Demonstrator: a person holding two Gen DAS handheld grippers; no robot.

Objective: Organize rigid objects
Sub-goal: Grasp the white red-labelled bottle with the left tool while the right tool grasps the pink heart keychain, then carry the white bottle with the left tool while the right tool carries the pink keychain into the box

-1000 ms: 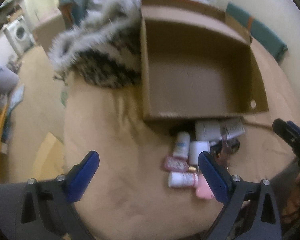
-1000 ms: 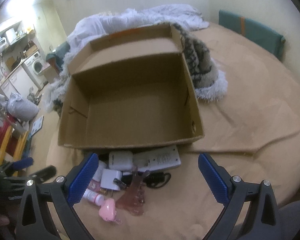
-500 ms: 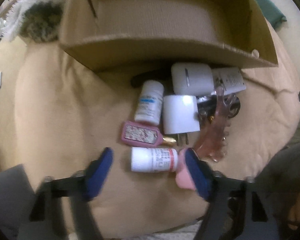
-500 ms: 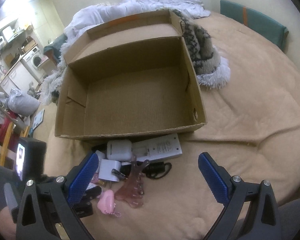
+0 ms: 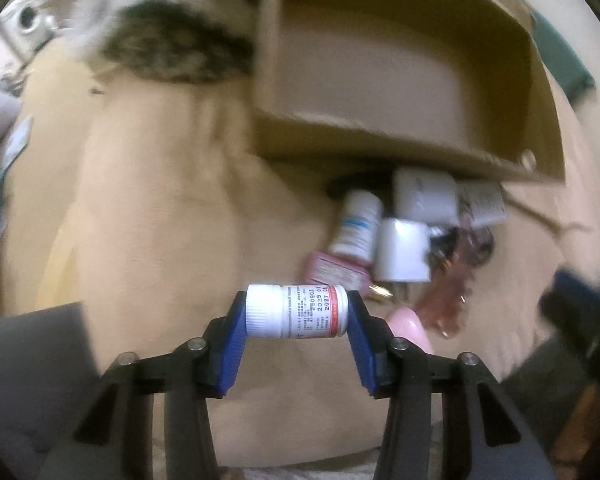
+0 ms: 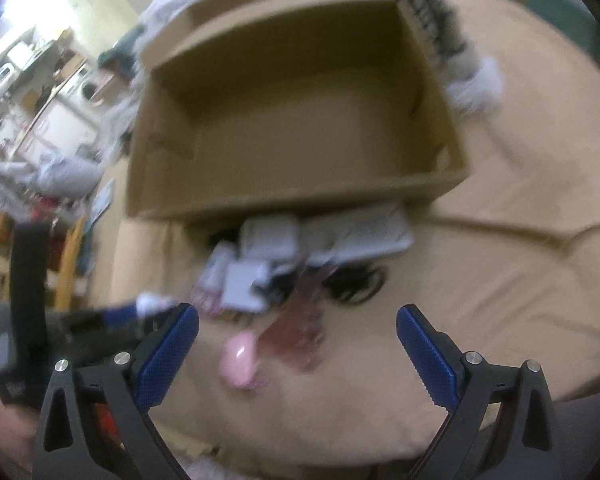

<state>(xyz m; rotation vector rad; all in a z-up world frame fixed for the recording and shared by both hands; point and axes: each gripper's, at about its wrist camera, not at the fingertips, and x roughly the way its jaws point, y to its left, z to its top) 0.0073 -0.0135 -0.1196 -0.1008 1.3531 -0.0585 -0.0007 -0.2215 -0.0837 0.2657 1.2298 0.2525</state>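
Left gripper pinching a small white pill bottle sideways, blue pads pressed on cap end and base end, bottle held above the tan bedcover. Right gripper spread wide, nothing between its pads, hovering over the same cover. Beyond both, open cardboard box, inside bare. Just in front of the box's near wall, a loose cluster: second white bottle with a blue label, white charger block, white case, pink flat tag, translucent pink hair claw, pink rounded piece. Left of the box in the left view, fluffy black-and-white blanket, blurred.
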